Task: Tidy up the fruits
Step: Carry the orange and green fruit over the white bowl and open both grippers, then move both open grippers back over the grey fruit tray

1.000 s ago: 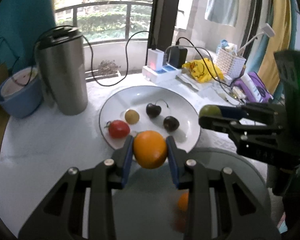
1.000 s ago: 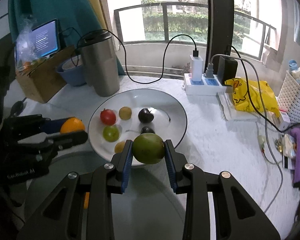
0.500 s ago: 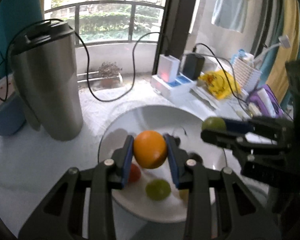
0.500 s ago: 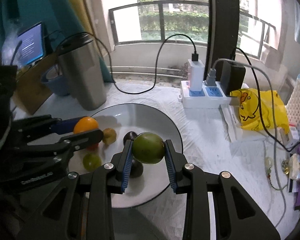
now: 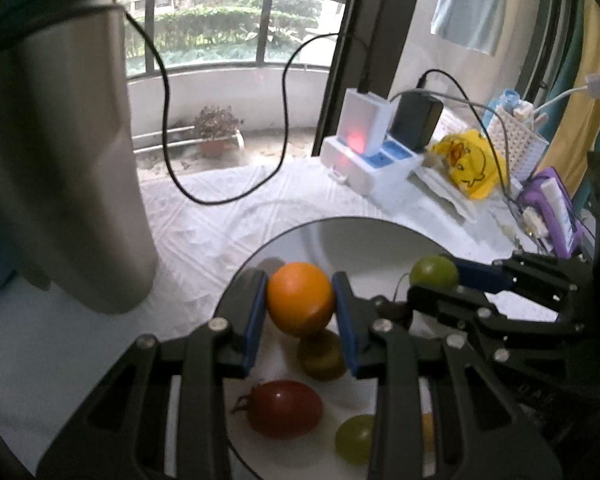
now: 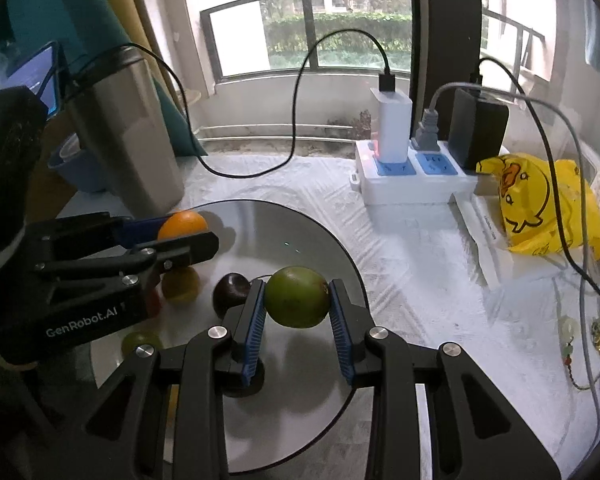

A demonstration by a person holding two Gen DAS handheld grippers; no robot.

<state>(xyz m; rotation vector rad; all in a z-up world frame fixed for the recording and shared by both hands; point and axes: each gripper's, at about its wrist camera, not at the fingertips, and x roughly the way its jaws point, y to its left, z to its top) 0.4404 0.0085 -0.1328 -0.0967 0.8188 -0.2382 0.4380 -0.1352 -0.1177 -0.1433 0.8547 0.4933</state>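
Observation:
My left gripper point(image 5: 300, 300) is shut on an orange point(image 5: 300, 298) and holds it over the left part of the white plate point(image 5: 364, 236). My right gripper point(image 6: 298, 298) is shut on a green fruit point(image 6: 298, 296) over the plate's middle point(image 6: 284, 228). On the plate lie a red tomato point(image 5: 284, 408), a yellowish fruit point(image 5: 320, 354), a green grape point(image 5: 354, 438) and a dark cherry point(image 6: 230, 288). Each gripper shows in the other's view: the right one point(image 5: 436, 276), the left one point(image 6: 188, 232).
A steel tumbler point(image 5: 56, 152) stands close on the left of the plate, with a blue bowl point(image 6: 76, 164) behind it. A power strip with chargers point(image 6: 412, 176), cables, a yellow duck bag point(image 6: 540, 204) and a white basket point(image 5: 516, 140) lie at the back right.
Both grippers have moved forward and down over the plate with their fruits still held. The tumbler and power strip loom closer.

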